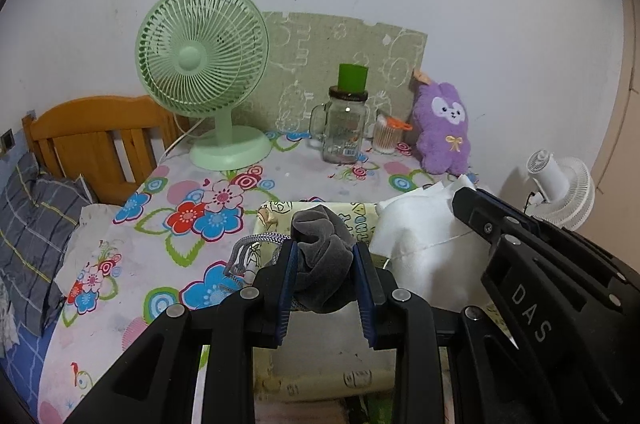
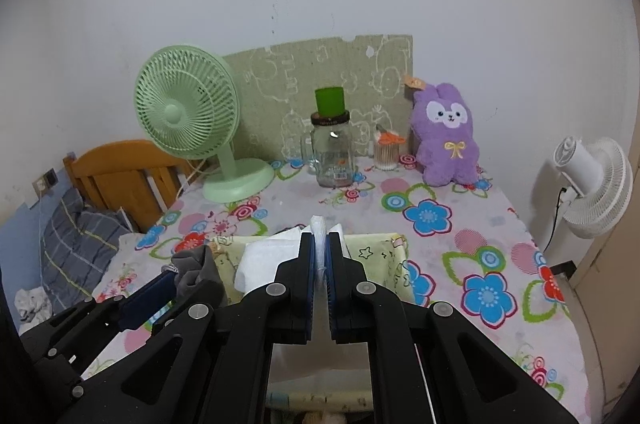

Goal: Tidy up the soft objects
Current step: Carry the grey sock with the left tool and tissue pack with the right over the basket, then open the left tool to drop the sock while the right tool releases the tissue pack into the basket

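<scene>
My left gripper [image 1: 325, 256] is shut on a bunched grey velvet cloth [image 1: 320, 244] and holds it over a pale yellow fabric storage box [image 1: 276, 210] with cartoon prints. My right gripper [image 2: 319, 248] is shut on a white cloth [image 2: 264, 260], also over the box [image 2: 384, 248]. In the left wrist view the white cloth [image 1: 424, 248] hangs at the right under the right gripper. In the right wrist view the grey cloth [image 2: 196, 272] and the left gripper show at lower left. A purple plush bunny [image 1: 442, 128] sits at the back of the table; it also shows in the right wrist view [image 2: 446, 140].
The table has a floral cover [image 2: 460, 252]. At the back stand a green desk fan [image 1: 200, 64], a glass jar mug [image 1: 344, 128] with a green cup on it, and a cotton swab holder [image 1: 386, 136]. A white fan [image 2: 592, 180] is at the right, a wooden headboard [image 1: 96, 140] and pillow at the left.
</scene>
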### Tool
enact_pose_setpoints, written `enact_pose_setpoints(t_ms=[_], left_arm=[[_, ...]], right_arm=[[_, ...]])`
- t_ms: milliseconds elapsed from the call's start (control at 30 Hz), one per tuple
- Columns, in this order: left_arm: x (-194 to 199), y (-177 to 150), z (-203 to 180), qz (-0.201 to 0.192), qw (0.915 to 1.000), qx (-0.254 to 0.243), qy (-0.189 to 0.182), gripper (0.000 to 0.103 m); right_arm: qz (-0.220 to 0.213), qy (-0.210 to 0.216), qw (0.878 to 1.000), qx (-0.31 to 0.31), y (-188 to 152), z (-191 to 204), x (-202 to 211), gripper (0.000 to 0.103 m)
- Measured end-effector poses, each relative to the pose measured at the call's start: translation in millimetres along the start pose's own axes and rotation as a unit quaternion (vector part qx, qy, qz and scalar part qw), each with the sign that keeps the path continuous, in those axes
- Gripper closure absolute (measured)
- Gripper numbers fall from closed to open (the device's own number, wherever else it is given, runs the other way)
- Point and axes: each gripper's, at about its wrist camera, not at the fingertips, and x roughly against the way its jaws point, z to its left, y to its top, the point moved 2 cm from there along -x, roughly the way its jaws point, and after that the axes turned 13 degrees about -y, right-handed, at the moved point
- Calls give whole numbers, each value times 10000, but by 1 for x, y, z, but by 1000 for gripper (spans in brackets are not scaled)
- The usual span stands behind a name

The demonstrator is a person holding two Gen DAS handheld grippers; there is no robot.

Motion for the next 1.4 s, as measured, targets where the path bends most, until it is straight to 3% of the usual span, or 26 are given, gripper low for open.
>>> enact_pose_setpoints(t_ms=[333, 567, 700, 767, 833, 900, 933, 1100, 1400], left_arm=[[-40, -6, 19, 330, 9994, 93, 40, 72], [-52, -8, 18, 417, 9991, -44, 47, 58], [-53, -8, 17, 417, 9991, -63, -8, 50], [-53, -7, 17, 424, 9991, -45, -74, 45], [-52, -6, 16, 450, 9988, -22, -180, 35], [-49, -6, 12, 429, 9988, -52, -238, 23], [-45, -5, 10, 364, 9992, -86, -151, 15], [-31, -3, 5, 240, 9996, -126, -36, 9], [0, -1, -6, 54, 9997, -205, 73, 5]], right_arm=[[430, 165, 9989, 6, -10, 10, -49, 95], [607, 95, 9981, 68, -16, 12, -70, 95], [691, 88, 9975, 100, -16, 11, -74, 81], [678, 60, 9976, 129, -15, 10, -73, 67], [580, 21, 9982, 124, -14, 9, -68, 36], [449, 16, 9988, 175, -11, 10, -63, 29], [430, 14, 9988, 218, -10, 10, -60, 28], [350, -4, 9991, 240, -6, 11, -47, 17], [188, 10, 9997, 164, -2, 6, -12, 10]])
